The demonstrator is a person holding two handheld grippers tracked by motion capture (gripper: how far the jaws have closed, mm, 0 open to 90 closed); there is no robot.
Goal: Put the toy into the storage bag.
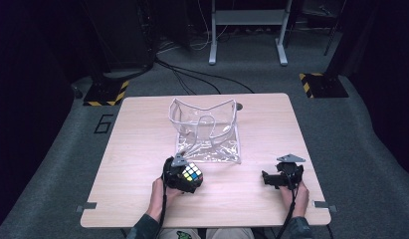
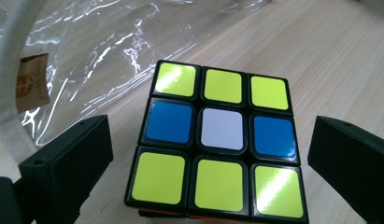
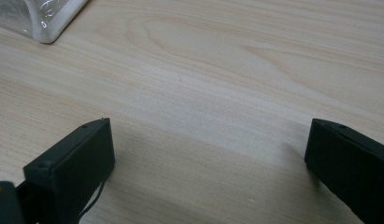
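Item: puzzle cube point(image 2: 217, 140), on the worktop point(image 1: 142, 164) just in front of the clear bag point(image 1: 206, 130), between the parted jaws of the left tool point(image 2: 213, 158), ungripped. Right tool point(image 3: 208, 158) stood open over bare worktop, well right of the bag. Risk judged: an off-centre closing could twist or skid the cube against the bag.

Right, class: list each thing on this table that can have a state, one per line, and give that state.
Clear plastic bag: open at the top, standing on the table, nothing visible inside.
Rubik's cube: scrambled, between the left gripper's jaws with gaps on both sides, not clamped.
Left gripper: jaws open around the cube.
Right gripper: jaws open, nothing between them, over bare table.
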